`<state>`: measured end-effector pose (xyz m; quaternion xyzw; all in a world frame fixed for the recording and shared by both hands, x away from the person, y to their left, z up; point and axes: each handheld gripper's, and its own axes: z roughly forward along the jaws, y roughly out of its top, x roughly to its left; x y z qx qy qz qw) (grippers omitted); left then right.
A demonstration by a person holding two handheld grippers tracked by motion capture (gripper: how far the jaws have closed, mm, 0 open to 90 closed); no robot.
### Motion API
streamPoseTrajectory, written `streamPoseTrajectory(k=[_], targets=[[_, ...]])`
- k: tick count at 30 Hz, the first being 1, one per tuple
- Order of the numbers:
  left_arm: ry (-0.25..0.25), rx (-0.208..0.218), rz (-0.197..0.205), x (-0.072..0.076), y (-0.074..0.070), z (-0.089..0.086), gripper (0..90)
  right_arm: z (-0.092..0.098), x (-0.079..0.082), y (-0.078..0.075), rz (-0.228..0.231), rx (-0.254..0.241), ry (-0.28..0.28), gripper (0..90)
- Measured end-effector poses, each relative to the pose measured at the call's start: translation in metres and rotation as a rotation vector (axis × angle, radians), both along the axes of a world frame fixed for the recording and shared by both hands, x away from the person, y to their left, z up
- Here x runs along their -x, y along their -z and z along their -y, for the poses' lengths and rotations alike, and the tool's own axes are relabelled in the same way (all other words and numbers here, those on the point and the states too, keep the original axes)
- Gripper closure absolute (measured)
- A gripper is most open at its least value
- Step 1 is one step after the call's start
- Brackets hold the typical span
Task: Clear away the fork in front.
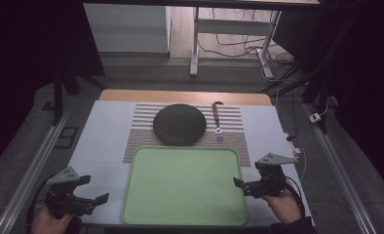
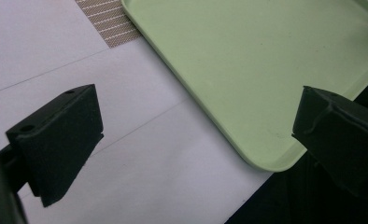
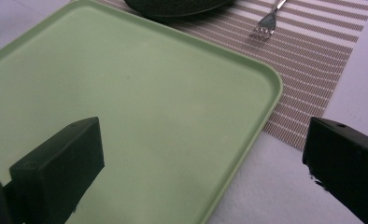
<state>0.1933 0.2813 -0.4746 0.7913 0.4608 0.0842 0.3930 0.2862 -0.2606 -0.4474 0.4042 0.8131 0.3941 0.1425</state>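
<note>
A light green tray (image 1: pixel 185 187) lies bare at the front middle of the table. Behind it, a dark round plate (image 1: pixel 179 124) rests on a striped placemat (image 1: pixel 231 141). A fork (image 1: pixel 217 119) with a brown handle lies to the plate's right. My left gripper (image 1: pixel 95 190) hovers open just off the tray's front left corner. In the left gripper view, that gripper (image 2: pixel 196 135) stands wide over the tray's rim (image 2: pixel 266 165). My right gripper (image 1: pixel 248 176) is open at the tray's right edge. In the right gripper view, this gripper (image 3: pixel 201 163) spans the tray's corner (image 3: pixel 266 93), with the fork (image 3: pixel 266 25) beyond.
A pale sheet (image 1: pixel 102 131) covers the table, whose wooden far edge (image 1: pixel 185 96) shows behind it. Metal rails (image 1: pixel 34 165) run along both sides. A desk frame and loose cables (image 1: pixel 239 46) sit on the floor beyond the table.
</note>
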Motion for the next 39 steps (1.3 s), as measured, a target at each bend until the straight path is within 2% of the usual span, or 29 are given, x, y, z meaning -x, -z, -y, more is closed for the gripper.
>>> streamPoseTrajectory(k=[6, 13, 19, 25, 29, 31, 39], targets=[[-0.002, 0.0, -0.002, 0.0, 0.0, 0.0, 1.5, -0.004, -0.014, 0.005, -0.011, 0.026, 0.011, 0.0], [-0.005, 0.011, -0.002, 0.0, 0.0, -0.001, 1.4, -0.009, -0.031, 0.009, 0.013, 0.072, 0.016, 0.0], [-0.001, 0.01, -0.002, 0.0, 0.0, -0.001, 1.4, -0.014, -0.044, 0.01, 0.017, 0.076, 0.021, 0.0], [0.0, 0.01, -0.004, 0.0, 0.0, -0.001, 1.4, -0.021, -0.062, 0.011, 0.02, 0.113, 0.025, 0.0], [0.001, 0.011, -0.004, 0.0, 0.0, -0.001, 1.4, -0.023, -0.069, 0.012, 0.003, 0.122, 0.027, 0.0], [0.001, 0.011, -0.003, -0.001, 0.0, -0.001, 1.4, -0.027, -0.077, 0.014, 0.001, 0.147, 0.027, 0.0], [0.003, 0.011, -0.004, -0.001, 0.0, -0.001, 1.4, -0.034, -0.096, 0.018, 0.013, 0.195, 0.049, 0.0]])
